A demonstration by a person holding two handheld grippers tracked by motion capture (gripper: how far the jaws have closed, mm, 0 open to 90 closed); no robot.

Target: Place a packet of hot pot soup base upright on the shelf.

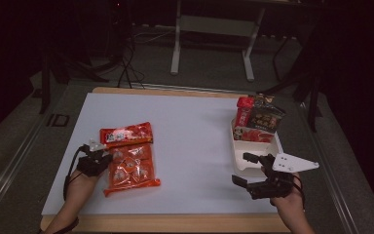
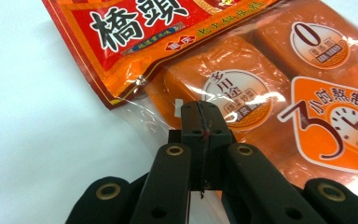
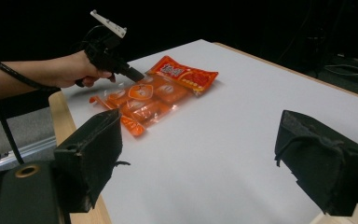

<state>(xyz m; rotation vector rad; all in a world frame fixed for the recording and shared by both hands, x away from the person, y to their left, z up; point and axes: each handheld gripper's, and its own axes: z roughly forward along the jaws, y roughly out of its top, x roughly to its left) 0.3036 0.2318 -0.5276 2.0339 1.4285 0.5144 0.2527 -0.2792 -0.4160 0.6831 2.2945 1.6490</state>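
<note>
We saw the orange pack [image 1: 129,158] lying flat on the white sheet [image 1: 195,126] toward the left side of the table, its red header strip at the far end and the clear window with orange blocks at the near end. In the left gripper view the pack [image 2: 242,70] showed its red printed band at the top and round labels over the blocks below.

Our left gripper [image 1: 108,158] sat at the pack's left edge. Its jaws were clenched together, pad against pad, with the tips over the clear film beside a block [image 2: 200,109]; we could not tell whether any film was pinched between them. From the right gripper view the left gripper [image 3: 137,74] pointed down onto the near side of the pack [image 3: 151,95], held in a hand [image 3: 74,70] that came in from the left.

Our right gripper [image 1: 246,170] stood well apart from the pack, on the right side of the table, just in front of a white tray [image 1: 253,151]. Its jaws were released and spread wide with nothing between them, and its own view showed the two black pads [image 3: 91,154] far apart over bare sheet. The tray held several snack bags [image 1: 258,119], red and dark, leaning at its far end.
</note>
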